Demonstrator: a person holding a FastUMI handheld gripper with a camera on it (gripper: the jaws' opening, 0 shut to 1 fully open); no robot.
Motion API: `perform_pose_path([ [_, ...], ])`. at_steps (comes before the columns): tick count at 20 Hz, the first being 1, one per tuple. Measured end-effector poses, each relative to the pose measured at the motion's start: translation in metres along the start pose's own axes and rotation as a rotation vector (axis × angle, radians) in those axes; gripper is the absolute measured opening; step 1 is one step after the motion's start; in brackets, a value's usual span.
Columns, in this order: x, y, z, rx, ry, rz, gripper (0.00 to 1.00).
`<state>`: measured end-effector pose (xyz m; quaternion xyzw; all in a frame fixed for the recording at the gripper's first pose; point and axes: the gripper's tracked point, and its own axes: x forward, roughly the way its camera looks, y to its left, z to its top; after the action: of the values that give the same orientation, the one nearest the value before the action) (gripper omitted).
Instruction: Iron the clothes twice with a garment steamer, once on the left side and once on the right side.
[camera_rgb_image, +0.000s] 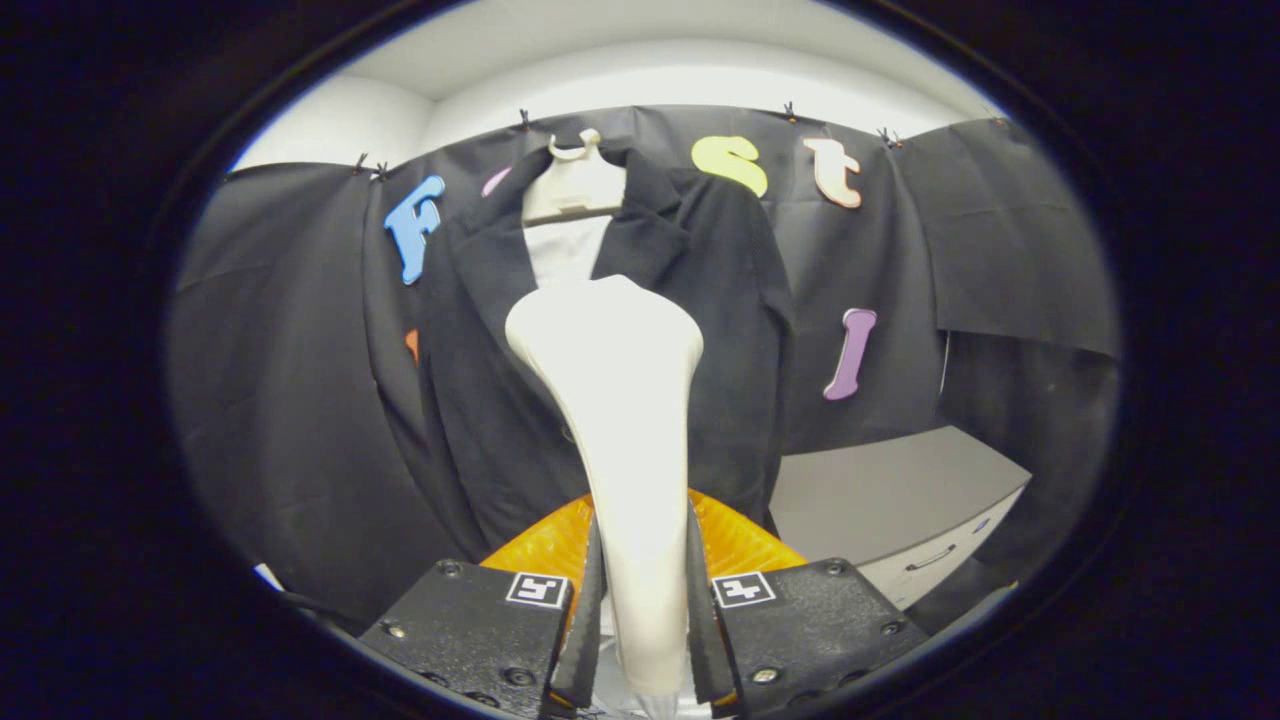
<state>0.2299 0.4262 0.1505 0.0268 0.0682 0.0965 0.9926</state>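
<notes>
1. Steamer (620, 400), pale and long-necked, stands upright between the two fingers, its broad head in front of the jacket's chest.
2. Gripper (640, 620): jaws narrow, both fingers pressing the steamer's neck from either side.
3. Jacket (500, 400), dark, hangs open-fronted on a pale hanger (575, 180) against the booth's black cloth wall, just beyond the steamer's head; whether the head touches the fabric cannot be told.
4. Cabinet (900, 510), grey with a drawer handle, stands to the right of the jacket, beyond the right finger.
</notes>
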Motion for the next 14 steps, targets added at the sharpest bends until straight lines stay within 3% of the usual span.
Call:
perform_pose_path([
  [7, -0.002, 0.070, 0.083, -0.023, -0.110, 0.029, 0.39],
  [14, 0.031, 0.140, 0.112, -0.086, -0.134, 0.039, 0.39],
])
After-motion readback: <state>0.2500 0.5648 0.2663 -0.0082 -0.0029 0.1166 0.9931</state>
